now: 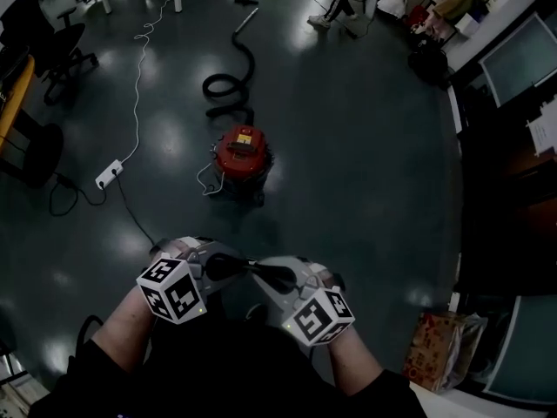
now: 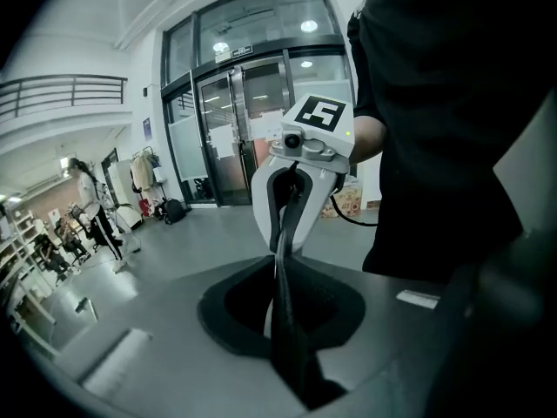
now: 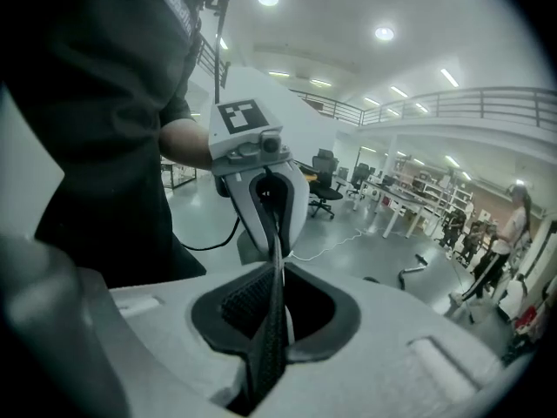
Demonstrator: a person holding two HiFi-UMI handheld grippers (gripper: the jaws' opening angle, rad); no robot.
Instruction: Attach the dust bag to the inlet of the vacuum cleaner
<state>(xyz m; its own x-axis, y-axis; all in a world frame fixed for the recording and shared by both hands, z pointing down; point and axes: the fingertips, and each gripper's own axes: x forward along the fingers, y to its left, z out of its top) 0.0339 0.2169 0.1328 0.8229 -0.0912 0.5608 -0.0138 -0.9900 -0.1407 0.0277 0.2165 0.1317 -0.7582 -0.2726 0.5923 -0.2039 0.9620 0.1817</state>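
Head view: you hold the left gripper and the right gripper close in front of your body, their tips turned toward each other and almost meeting. The red vacuum cleaner stands on the dark floor ahead of you, well apart from both grippers. A black hose coils on the floor just beyond it. A white power strip lies off to its left, with a white cable running away across the floor. A brown paper bag sits at the lower right.

Left gripper view: your left jaws are clenched together with nothing between them. The right gripper faces them head-on, just beyond their tips. Behind it stand glass doors, and a person walks at the far left.

Right gripper view: your right jaws are likewise pressed together and empty, and the left gripper faces them. Office chairs and desks fill the hall behind.
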